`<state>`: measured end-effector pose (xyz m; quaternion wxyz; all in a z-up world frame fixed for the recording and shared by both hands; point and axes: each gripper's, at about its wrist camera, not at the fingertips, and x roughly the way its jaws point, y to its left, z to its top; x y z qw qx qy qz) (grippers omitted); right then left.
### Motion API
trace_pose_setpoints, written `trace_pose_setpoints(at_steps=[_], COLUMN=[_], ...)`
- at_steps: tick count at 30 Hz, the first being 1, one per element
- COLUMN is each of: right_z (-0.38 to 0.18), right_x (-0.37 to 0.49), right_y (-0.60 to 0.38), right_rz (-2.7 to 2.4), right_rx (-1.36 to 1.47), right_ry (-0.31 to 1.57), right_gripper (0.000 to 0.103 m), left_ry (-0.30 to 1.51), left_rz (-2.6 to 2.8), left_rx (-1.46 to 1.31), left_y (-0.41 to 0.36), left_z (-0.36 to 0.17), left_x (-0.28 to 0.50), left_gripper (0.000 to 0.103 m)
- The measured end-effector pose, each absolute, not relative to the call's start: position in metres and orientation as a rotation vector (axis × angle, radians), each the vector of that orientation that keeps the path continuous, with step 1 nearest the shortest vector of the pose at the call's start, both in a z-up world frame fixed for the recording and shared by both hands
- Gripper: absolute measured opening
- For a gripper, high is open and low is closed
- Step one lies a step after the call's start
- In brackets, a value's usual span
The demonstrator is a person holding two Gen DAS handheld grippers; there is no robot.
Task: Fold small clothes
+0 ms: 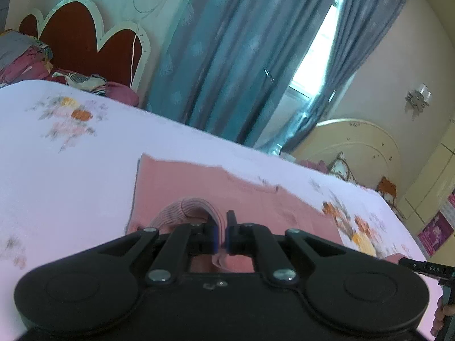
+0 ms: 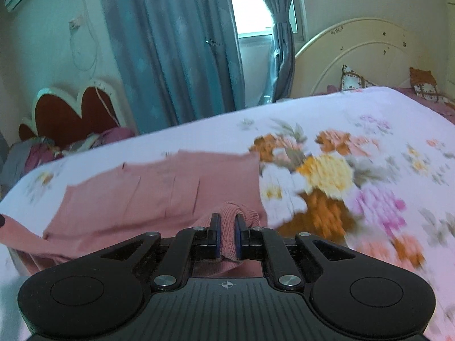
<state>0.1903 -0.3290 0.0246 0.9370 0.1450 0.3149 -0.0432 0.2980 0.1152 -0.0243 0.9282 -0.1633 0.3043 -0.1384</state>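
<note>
A small pink garment (image 1: 216, 190) lies spread on a bed with a white flowered sheet (image 1: 71, 170). My left gripper (image 1: 222, 227) is shut on a ribbed pink hem (image 1: 182, 210) of the garment, lifted off the sheet. In the right wrist view the same pink garment (image 2: 148, 182) stretches to the left. My right gripper (image 2: 227, 230) is shut on another bunched ribbed edge (image 2: 227, 218), also raised above the sheet (image 2: 369, 130). The near part of the cloth hangs under both grippers, hidden by their bodies.
A red heart-shaped headboard (image 1: 85, 37) and piled bedding (image 1: 22, 56) stand at the far left. Blue curtains (image 1: 227, 56) hang behind the bed. A cream headboard (image 2: 355, 56) with cushions is at the right. The other gripper's tip and a hand (image 1: 443, 312) show at the right edge.
</note>
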Motion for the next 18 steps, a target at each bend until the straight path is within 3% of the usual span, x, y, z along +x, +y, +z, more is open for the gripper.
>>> trace_pose_setpoints(at_steps=[18], right_z=[-0.022], right_x=[0.397], right_y=[-0.364], right_rz=[-0.094], right_rx=[0.369], right_ry=[0.712], right_gripper=[0.009], left_ry=[0.69], left_rz=[-0.132], left_rx=[-0.343], left_y=[0.094], left_z=[-0.062], left_x=[0.459], left_gripper=[0.005])
